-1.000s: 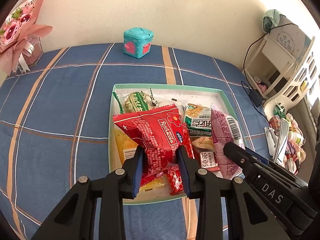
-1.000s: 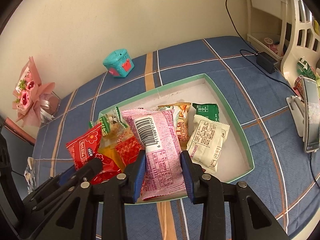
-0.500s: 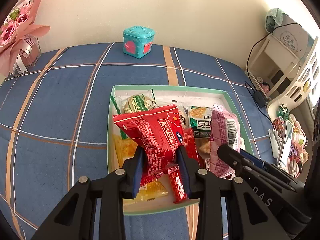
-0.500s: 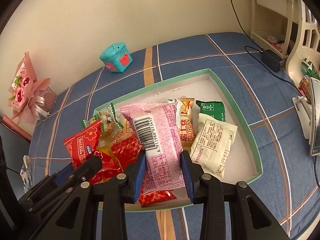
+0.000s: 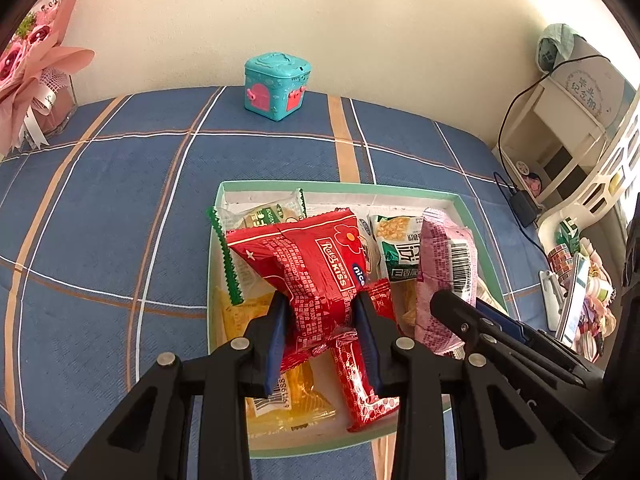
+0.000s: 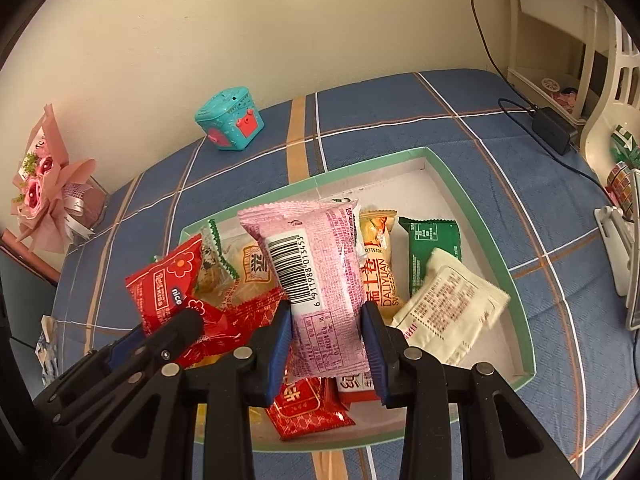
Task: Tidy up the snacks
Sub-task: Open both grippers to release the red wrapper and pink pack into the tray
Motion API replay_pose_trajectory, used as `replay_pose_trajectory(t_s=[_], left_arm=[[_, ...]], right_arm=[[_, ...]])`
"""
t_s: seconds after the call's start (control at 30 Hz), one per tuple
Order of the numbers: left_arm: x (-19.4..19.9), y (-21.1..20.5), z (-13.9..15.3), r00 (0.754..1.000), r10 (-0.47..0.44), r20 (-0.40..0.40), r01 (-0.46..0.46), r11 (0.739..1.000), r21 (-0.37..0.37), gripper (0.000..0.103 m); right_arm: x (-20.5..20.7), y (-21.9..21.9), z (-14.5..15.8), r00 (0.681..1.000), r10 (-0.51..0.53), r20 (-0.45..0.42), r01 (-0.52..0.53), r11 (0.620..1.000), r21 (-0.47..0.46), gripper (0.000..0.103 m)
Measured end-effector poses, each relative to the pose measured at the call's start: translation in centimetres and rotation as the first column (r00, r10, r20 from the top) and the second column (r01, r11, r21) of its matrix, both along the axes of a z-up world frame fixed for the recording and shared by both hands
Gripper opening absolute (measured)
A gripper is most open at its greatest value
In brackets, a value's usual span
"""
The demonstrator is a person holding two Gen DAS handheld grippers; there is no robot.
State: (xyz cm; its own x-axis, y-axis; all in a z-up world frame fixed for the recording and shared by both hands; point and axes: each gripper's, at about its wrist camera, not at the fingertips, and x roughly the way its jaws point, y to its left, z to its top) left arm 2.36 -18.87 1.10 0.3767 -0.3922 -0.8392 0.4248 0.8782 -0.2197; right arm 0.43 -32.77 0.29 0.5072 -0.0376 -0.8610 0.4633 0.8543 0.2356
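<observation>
1. Nearest the lens, left gripper (image 5: 320,332): clamped on the lower end of a red pack (image 5: 308,268), held up above the tray (image 5: 340,189).
2. Just to its right, right gripper (image 6: 326,340): clamped on a pink pack (image 6: 316,276), barcode side up, likewise lifted over the tray.
3. Under both packs, loose on the tray floor: a red bar (image 5: 360,376), a yellow pack (image 5: 292,396), a second red pack (image 6: 304,404) below the pink one.
4. Further in: a clear pack with green zigzag edges (image 5: 256,220), an orange pack (image 6: 378,268), a green pack (image 6: 432,248), a cream pack (image 6: 452,312) toward the tray's right wall. All jumbled, some overlapping.
5. Beyond the tray: bare plaid cloth (image 5: 120,200), then a teal box (image 5: 277,85) against the wall, a pink bouquet (image 5: 28,68) at far left, a white shelf (image 6: 560,40) at far right.
6. Step in hand, by judgement: carrying two snacks at once, both over the tray and neither set down.
7. Next move, by judgement: picking a free spot for each, most likely the empty back of the tray, then lowering flat before letting go. Worth keeping the two grippers apart, since they sit close side by side, and worth watching that soft wrappers do not slip or drag neighbours along.
</observation>
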Motion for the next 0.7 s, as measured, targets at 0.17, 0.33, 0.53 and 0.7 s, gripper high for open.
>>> replay_pose_trajectory(t_s=[0.17, 0.33, 0.53, 0.7], left_arm=[[0.4, -0.2, -0.1, 1.0, 0.001, -0.008, -0.001, 1.0, -0.007, 0.035], [0.3, -0.2, 0.1, 1.0, 0.004, -0.009, -0.004, 1.0, -0.002, 0.036], [0.4, 0.2, 0.5, 1.0, 0.016, -0.014, -0.016, 1.0, -0.016, 0.046], [0.4, 0.8, 1.0, 0.999, 0.034, -0.025, -0.034, 0.999, -0.012, 0.051]], right_arm=[[0.4, -0.4, -0.3, 1.0, -0.005, 0.002, 0.005, 1.0, 0.01, 0.037], [0.5, -0.3, -0.3, 1.0, -0.004, -0.003, 0.004, 1.0, 0.009, 0.037], [0.4, -0.4, -0.3, 1.0, -0.007, -0.009, 0.007, 1.0, 0.014, 0.038], [0.3, -0.4, -0.4, 1.0, -0.005, -0.026, 0.006, 1.0, 0.017, 0.038]])
